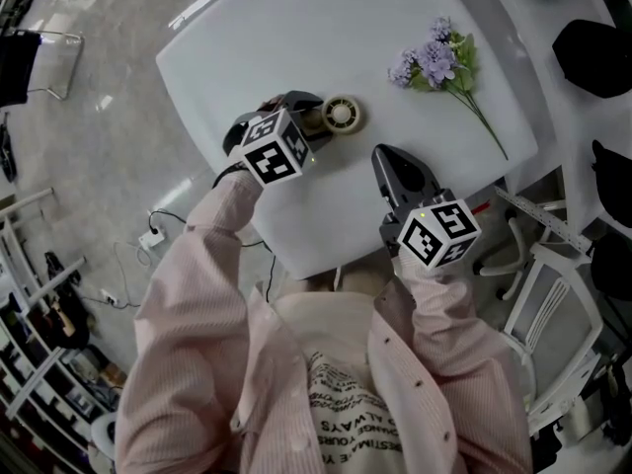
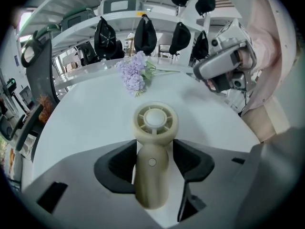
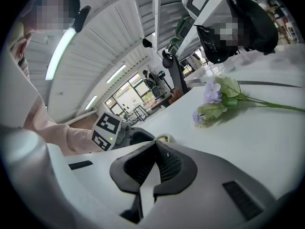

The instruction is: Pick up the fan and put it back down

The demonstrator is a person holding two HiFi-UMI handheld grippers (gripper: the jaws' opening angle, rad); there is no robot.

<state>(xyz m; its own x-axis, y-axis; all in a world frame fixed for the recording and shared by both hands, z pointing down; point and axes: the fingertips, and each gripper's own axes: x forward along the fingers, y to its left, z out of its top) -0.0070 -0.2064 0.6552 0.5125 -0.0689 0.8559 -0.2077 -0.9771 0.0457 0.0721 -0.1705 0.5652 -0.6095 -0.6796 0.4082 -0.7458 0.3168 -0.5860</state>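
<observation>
Well, left gripper [image 2: 152,156] straddled the handheld fan [image 2: 154,122], jaws apart; it lay on the white table [image 2: 95,123], lift and set-down pending. Right gripper [image 3: 153,144] sat closed, empty.

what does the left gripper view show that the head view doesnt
Only the left gripper view: the round button on the handle of the fan, with that handle lying between the jaws of the left gripper. Only the head view: pink sleeves, floor, white chair. Both: fan, purple flowers, white table, right gripper.
</observation>
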